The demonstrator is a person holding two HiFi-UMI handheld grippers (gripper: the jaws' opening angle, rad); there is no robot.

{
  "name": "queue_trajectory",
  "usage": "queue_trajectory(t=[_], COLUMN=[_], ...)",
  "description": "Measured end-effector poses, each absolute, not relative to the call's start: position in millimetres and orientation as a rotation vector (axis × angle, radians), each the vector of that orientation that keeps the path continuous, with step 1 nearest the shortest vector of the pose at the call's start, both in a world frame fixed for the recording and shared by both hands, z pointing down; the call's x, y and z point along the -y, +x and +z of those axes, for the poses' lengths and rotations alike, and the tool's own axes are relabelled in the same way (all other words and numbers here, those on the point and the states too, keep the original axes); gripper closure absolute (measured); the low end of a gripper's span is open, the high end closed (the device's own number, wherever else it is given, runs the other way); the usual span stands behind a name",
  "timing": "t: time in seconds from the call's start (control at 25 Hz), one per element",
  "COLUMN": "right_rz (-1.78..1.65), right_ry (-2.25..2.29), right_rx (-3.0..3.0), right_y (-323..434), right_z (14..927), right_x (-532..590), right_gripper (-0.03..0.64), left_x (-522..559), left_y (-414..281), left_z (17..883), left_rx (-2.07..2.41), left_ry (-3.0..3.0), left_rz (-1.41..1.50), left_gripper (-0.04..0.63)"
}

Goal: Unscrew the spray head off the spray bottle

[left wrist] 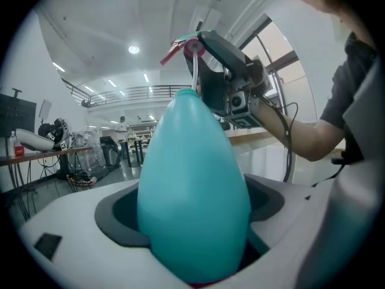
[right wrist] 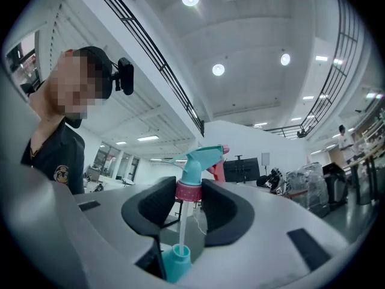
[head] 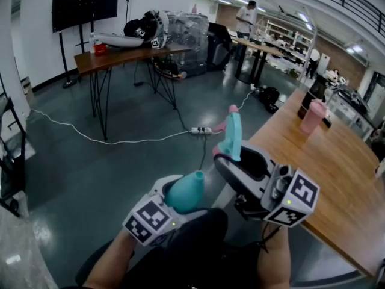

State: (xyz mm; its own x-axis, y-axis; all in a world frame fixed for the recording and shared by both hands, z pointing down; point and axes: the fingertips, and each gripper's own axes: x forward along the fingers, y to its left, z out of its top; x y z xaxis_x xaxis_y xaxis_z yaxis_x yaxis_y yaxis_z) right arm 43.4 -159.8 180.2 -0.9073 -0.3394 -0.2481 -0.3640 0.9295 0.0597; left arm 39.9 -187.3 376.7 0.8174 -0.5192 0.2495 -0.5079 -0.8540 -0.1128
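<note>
Spray head separated from bottle, both held in the air above the floor (head: 120,161), beside a wooden table (head: 313,173). The left gripper (head: 180,198) is clamped round the lower body of the teal, egg-shaped spray bottle (left wrist: 192,179). The right gripper (right wrist: 188,205) is closed on the pink collar (right wrist: 188,191) of the spray head (right wrist: 198,158), raised clear of the bottle neck (right wrist: 174,262). The dip tube (right wrist: 181,227) runs from the collar down into the neck, so the head is unscrewed but not fully withdrawn.

Likely hazards: a sideways pull would bend or snag the tube at the neck. The smooth, tapering bottle may slide out of the left jaws. Anything dropped would fall to the floor.
</note>
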Motion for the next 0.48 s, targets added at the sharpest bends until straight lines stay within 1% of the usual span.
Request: queue_trajectory(t=[0.48], right_rz=[0.244], right_ry=[-0.649], right_rx=[-2.734], right_y=[61.5], right_z=[152.7], right_x=[157.2], right_gripper=[0.476], left_x=[210.6], left_y=[16.7], left_z=[407.6], left_rx=[-1.059], left_ry=[-2.933], left_rz=[-0.576], left_gripper=[0.143])
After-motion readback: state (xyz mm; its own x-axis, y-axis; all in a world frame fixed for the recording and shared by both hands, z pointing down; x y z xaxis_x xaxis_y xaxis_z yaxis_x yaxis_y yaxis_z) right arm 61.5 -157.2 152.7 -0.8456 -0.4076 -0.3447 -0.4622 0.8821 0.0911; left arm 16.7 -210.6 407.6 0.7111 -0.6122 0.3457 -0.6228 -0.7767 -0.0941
